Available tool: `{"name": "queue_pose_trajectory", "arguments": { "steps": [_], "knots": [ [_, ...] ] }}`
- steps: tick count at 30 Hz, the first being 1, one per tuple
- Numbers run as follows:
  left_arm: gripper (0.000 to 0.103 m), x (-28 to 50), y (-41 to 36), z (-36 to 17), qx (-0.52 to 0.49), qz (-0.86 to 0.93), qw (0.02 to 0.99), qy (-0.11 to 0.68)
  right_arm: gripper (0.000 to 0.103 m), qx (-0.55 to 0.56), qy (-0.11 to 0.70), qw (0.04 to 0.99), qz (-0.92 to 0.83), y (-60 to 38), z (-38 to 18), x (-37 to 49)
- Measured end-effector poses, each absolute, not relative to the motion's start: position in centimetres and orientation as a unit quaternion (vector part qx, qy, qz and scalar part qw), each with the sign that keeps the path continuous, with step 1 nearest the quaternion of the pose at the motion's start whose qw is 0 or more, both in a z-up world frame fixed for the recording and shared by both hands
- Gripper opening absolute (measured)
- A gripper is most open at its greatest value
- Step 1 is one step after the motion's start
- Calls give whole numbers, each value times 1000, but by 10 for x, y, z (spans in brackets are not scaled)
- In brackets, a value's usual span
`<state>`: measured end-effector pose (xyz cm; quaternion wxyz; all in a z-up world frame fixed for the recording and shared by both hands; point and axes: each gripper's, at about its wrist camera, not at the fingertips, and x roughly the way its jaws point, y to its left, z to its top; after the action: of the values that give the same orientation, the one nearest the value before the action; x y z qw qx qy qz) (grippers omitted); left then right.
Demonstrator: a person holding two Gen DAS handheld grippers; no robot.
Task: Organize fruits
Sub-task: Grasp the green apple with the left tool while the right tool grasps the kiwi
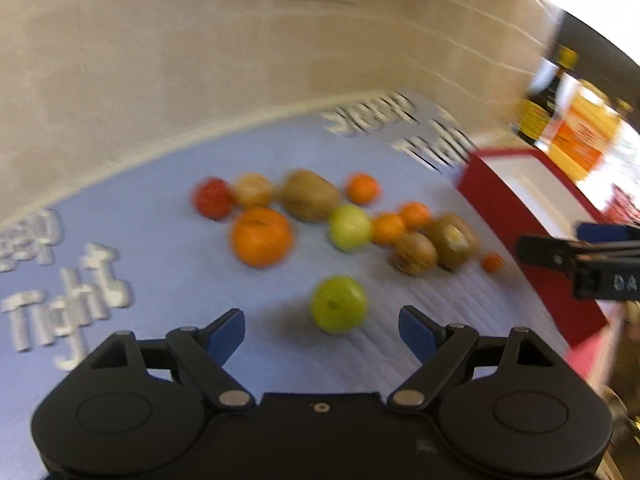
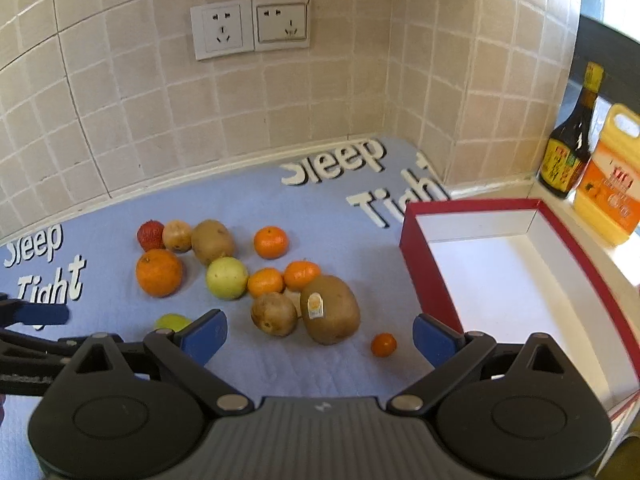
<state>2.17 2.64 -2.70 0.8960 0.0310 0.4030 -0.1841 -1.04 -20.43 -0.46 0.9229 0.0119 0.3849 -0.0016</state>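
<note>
Several fruits lie on a blue mat (image 2: 312,208): a big orange (image 2: 159,272), a strawberry (image 2: 150,235), kiwis such as the stickered one (image 2: 329,309), small mandarins (image 2: 271,242), a pale apple (image 2: 227,278). In the blurred left wrist view a green apple (image 1: 339,309) sits just ahead of my open left gripper (image 1: 322,334), between the lines of its fingers and apart from them. My right gripper (image 2: 320,338) is open and empty, hovering near the stickered kiwi and a tiny mandarin (image 2: 383,344). A red box (image 2: 414,264) with a white inside stands at the right, with no fruit in it.
A tiled wall with two sockets (image 2: 250,28) rises behind the mat. A dark sauce bottle (image 2: 570,148) and a yellow oil jug (image 2: 610,176) stand on a ledge beyond the box. The left gripper's arm (image 2: 32,316) shows at the right view's left edge.
</note>
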Motion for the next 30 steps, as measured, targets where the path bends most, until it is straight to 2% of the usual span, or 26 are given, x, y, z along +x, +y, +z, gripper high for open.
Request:
{"name": "queue_pose_trajectory", "arguments": {
  "steps": [3,8,10,13,15,17,21,25,30],
  "knots": [
    [100,36,26,-49,16,-208,868,450,93,28,400,916,15,-214,-20,-8],
    [100,58,9,-79,13,-225,844,487,91,51,419,907,-3,-228,-48,-1],
    [87,64,2,-87,24,-226,837,497,85,52,423,904,-9,-231,-56,4],
    [85,73,-7,-96,39,-224,832,506,83,44,418,906,-38,-236,-64,12],
    [85,76,-7,-98,42,-225,831,507,74,53,419,905,-44,-243,-70,19],
    [85,78,-8,-100,47,-225,832,505,72,70,420,904,-41,-248,-74,26],
    [65,81,-11,-105,48,-221,830,509,71,74,407,910,-24,-242,-73,41],
    [58,81,-15,-105,58,-214,836,502,64,76,409,909,-8,-234,-79,59],
    [58,81,-17,-105,62,-209,839,498,61,103,418,903,1,-236,-90,71]
  ]
}}
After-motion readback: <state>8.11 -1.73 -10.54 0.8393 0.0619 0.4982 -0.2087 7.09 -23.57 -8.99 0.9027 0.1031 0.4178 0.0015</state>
